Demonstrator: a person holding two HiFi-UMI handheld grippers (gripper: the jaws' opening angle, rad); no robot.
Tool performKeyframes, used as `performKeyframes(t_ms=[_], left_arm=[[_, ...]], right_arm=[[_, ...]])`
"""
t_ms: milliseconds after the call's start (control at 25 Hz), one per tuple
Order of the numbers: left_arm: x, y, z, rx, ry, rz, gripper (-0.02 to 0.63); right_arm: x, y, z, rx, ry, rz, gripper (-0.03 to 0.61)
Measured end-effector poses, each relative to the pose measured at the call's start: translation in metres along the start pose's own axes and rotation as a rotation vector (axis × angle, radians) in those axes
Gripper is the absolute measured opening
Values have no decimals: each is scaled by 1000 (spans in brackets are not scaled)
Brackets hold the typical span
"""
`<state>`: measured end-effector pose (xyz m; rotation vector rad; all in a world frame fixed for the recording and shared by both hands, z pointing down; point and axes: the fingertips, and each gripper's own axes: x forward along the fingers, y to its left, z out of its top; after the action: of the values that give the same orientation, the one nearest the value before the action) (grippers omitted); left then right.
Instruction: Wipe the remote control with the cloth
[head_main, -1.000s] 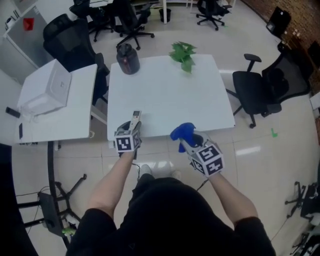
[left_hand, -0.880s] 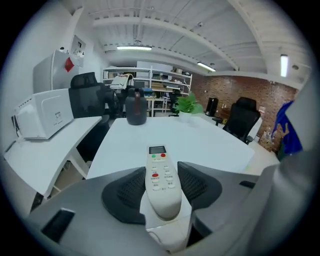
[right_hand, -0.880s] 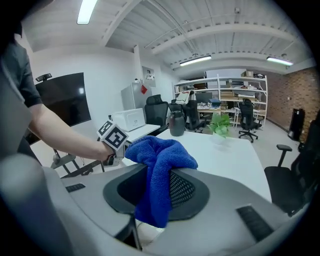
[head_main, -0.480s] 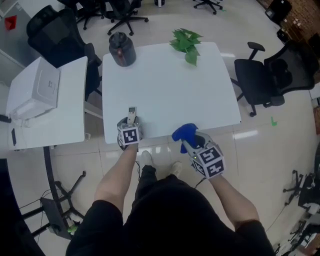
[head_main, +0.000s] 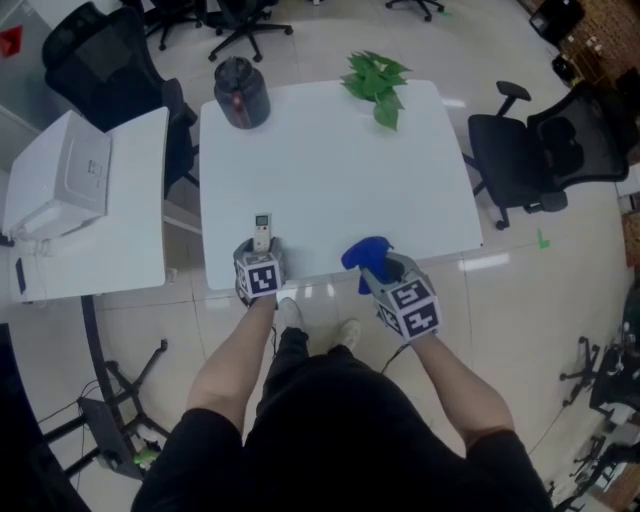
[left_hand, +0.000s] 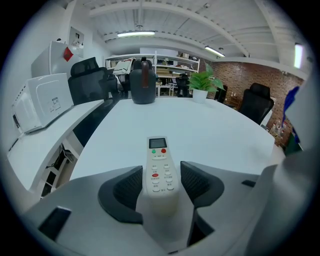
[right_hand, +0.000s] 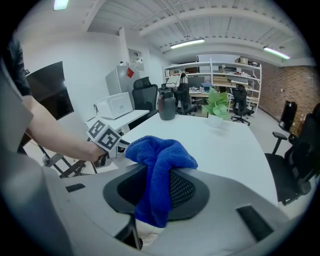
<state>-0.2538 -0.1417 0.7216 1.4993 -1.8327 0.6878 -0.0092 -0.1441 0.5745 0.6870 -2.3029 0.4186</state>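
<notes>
Office floor of pale tiles, seen from above, with contents as we count them:

- One white desk (head_main: 330, 170), square, at centre. One second desk (head_main: 120, 240), also white, just beside it on the left.
- One white box-shaped machine (head_main: 62, 180) on the second desk.
- One dark jug (head_main: 238, 95) at the main desk's far left corner.
- One green plant (head_main: 375, 80) at its far edge, towards the right.
- Two black chairs in full view: one right chair (head_main: 545, 160) beside the desk and one left chair (head_main: 100, 55) behind the second desk. We cannot count the others cut off at the top edge.
- One remote control (left_hand: 159, 155), white, lying flat on the desk near its front edge, with the display end pointing away from us.
- One left gripper (left_hand: 161, 172), low at the front edge. Its two fingers (left_hand: 125, 187) are opening, with the remote control's near end between them and a slim gap on each side.
- One right gripper (right_hand: 157, 187) near the front edge to the right. Its two fingers (right_hand: 185, 190) are clamped on the cloth.
- One blue cloth (right_hand: 160, 155), bunched above the fingers and hanging below them.
</notes>
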Motion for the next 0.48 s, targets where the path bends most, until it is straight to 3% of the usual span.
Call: performKeyframes(t_ms=[480], left_arm=[[-54,4,5,0,-82,-69,244]], right_arm=[[115,-40,-8,-79,164,-51,117]])
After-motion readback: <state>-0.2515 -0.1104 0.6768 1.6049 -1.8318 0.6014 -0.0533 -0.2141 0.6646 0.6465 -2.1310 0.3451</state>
